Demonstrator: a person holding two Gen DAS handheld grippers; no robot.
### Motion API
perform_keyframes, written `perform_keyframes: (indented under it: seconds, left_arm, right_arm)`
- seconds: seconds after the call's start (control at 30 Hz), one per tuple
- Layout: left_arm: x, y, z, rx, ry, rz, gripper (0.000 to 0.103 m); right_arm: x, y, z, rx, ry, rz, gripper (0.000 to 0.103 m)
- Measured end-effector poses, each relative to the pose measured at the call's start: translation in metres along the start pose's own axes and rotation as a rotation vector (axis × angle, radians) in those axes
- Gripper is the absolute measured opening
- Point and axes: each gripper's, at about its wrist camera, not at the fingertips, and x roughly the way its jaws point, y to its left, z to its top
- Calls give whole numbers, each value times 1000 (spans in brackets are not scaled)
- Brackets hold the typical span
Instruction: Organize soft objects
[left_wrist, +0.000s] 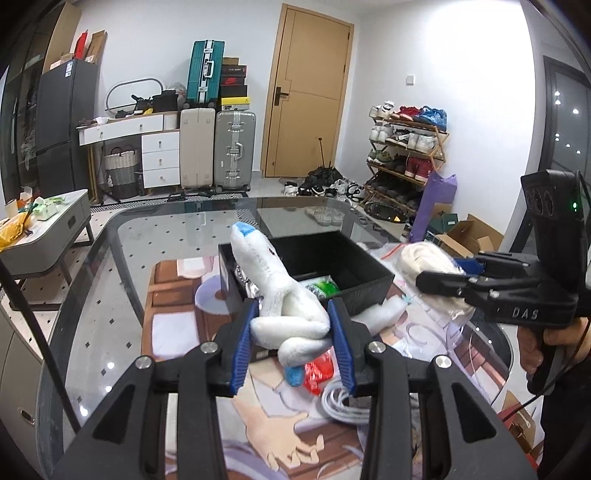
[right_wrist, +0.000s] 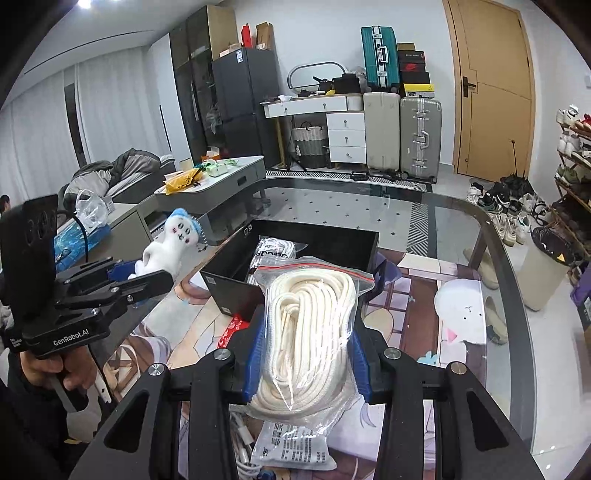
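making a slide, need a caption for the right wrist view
Right tongs clamp a bagged coil of white rope above the black box; left tongs hold a white plush toy.

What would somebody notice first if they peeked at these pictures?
Probably the white plush toy with blue tips, squeezed in the left gripper above the glass table. Next, the bag of white rope clamped in the right gripper. Both hang near a black box on the table.
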Motion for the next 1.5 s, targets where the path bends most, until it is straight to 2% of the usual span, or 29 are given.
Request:
perform_keyframes:
  seconds: [0.27,0.57,1.0,1.5]
  left_arm:
    - [20,2,18,-4,-4,-34,38]
    - [53,7,27,-23,42,-58,38]
    - [85,6,36,-33,98,-44,38]
    - [115,5,30,-23,180,-19,38]
  right_arm:
    - [20,1,22,-31,30,-14,40]
    - [48,-4,41,-39,66,-14,40]
    - [88,-13,59,-63,115,4,40]
    - [130,-14,59,-171,204,7,40]
